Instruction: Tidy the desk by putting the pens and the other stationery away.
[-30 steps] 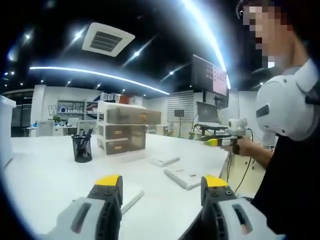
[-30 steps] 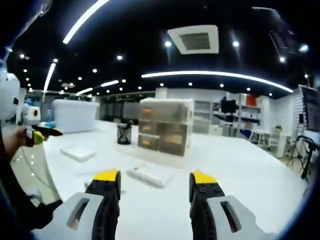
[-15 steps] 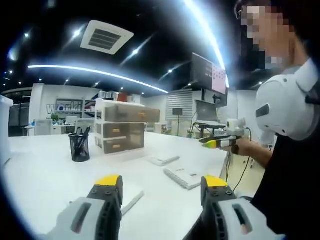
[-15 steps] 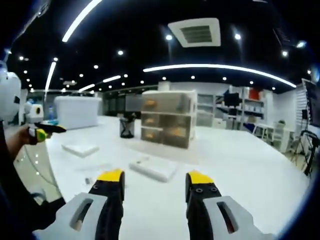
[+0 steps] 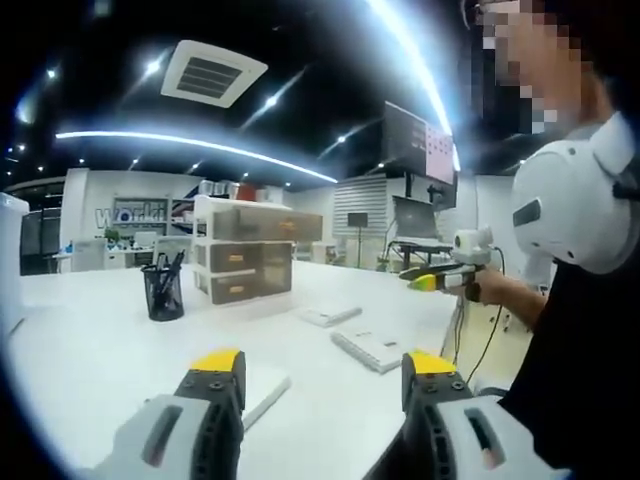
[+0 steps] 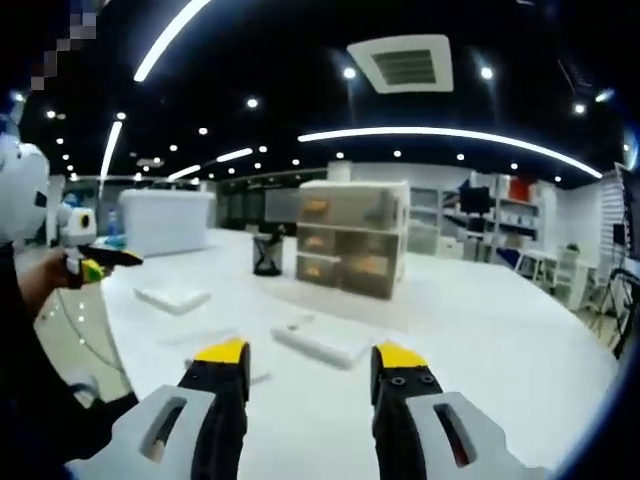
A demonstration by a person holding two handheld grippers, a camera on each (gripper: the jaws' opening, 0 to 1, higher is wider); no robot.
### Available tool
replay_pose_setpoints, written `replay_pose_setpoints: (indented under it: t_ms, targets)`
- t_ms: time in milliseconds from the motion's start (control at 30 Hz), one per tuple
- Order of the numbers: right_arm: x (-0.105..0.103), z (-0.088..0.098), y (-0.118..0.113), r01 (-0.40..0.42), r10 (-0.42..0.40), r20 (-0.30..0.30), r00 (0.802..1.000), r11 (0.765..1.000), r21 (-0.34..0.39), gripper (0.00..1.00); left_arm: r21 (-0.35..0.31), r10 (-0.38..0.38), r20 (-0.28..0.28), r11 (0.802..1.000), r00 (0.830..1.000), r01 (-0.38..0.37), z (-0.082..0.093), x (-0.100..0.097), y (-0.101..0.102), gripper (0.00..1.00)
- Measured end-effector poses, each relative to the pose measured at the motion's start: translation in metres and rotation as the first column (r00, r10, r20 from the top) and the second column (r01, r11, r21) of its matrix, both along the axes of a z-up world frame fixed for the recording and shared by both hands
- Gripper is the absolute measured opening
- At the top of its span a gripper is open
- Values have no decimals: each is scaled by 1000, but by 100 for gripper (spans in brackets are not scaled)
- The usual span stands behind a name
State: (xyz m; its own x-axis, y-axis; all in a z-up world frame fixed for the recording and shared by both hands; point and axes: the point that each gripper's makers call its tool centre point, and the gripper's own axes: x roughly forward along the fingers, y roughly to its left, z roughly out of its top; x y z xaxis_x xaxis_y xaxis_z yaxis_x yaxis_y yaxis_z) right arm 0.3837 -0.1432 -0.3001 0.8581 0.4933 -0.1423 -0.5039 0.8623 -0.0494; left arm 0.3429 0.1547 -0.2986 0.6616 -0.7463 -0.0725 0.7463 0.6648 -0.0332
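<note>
A black mesh pen cup [image 5: 164, 292] holding several dark pens stands upright on a wide white desk [image 5: 90, 350], toward the far side. In the right gripper view the same cup [image 6: 266, 255] sits just left of a stack of translucent drawers [image 6: 354, 236]. In the left gripper view those drawers [image 5: 248, 250] rise just right of the cup — three tiers, with orange-brown contents showing through the fronts.

Nearer on the desk lie flat white items. In the left gripper view a white pad or booklet [image 5: 370, 349] lies near the desk's right edge, a smaller white piece [image 5: 331, 316] lies beyond it, and a flat white sheet-like item [image 5: 265, 389] rests close to the left gripper's near jaw. In the right gripper view a long white block [image 6: 322, 340] lies ahead of the jaws and another white pad [image 6: 172, 296] lies to its left; what exactly these are cannot be told.

The left gripper [image 5: 318, 372] hovers low over the desk's near edge, its yellow-tipped black jaws spread well apart with nothing between them. The right gripper [image 6: 310, 360] is likewise held above the desk, jaws apart and empty. Each gripper also appears at the side of the other's view, held in a person's hand [image 5: 497, 292], beside the desk.

Behind, a large white bin [image 6: 165, 221] stands on the desk's far end under a dark ceiling with strip lights.
</note>
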Motion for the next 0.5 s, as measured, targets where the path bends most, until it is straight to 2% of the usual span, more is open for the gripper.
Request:
replay_pose_setpoints:
  t_ms: [367, 500]
  targets:
    - [-3, -3, 4, -22, 22, -9, 1000, 1000, -5, 46, 9, -10, -12, 1000, 1000, 10, 1, 0, 8, 64]
    - [-5, -2, 7, -31, 31, -6, 999, 1000, -1, 46, 63, 3, -10, 998, 1000, -2, 0, 4, 16, 65]
